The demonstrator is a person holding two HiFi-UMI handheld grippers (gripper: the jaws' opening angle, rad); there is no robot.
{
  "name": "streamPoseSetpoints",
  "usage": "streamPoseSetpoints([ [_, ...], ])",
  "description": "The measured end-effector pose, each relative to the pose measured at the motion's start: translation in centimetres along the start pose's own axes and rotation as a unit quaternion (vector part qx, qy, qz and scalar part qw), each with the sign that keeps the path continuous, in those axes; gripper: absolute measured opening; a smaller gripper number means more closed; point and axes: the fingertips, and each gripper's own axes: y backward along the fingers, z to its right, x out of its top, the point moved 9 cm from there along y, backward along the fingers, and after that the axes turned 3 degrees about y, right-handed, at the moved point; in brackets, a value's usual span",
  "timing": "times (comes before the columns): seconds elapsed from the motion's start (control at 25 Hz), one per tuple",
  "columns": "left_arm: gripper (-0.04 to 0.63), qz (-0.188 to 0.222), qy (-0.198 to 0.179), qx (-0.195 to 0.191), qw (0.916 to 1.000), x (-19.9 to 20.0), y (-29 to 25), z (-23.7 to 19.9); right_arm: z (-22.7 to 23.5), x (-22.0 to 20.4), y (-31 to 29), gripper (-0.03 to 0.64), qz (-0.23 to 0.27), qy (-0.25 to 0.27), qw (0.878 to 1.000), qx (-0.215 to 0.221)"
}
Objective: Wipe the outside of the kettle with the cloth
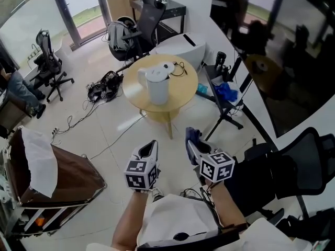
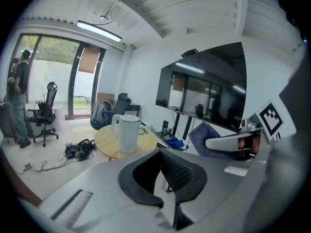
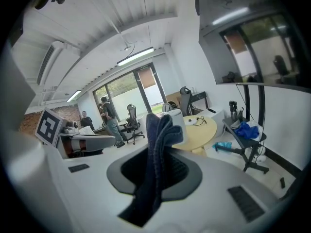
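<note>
Wood-toned and round, the surface (image 1: 180,101) stands well ahead of me on the pale floor (image 1: 104,135). The white kettle (image 1: 157,83) is upright near its middle, with the lid on and the handle turned toward the left edge in the head view. A black cable (image 1: 180,67) lies by the surface's far right edge, just beside the kettle.

My left hand-held gripper (image 1: 152,144) has its jaws together with nothing between them. It points toward the surface and slightly down, over bare floor.

My right hand-held gripper (image 1: 191,144) is level with it and just beside it, aimed the same way. Its jaws are clamped on the dark blue cloth (image 1: 192,135). A folded bunch of cloth sticks up past the jaw tips, and the rest trails back between the pads toward me. In the right gripper view this bunch covers part of the kettle.

Both hand-held grippers are well apart from the kettle and the surface, and the cloth touches neither.

A black office chair (image 1: 49,69) stands off to the left on the floor. A large dark screen (image 2: 204,86) hangs on the wall to the right of the surface.
</note>
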Motion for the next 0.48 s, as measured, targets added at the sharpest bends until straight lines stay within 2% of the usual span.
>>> streamPoseSetpoints([
  [0.48, 0.000, -0.001, 0.004, -0.002, 1.0000, -0.3, 0.9, -1.1, -1.0, 0.6, -0.6, 0.071, 0.009, 0.005, 1.000, -0.007],
])
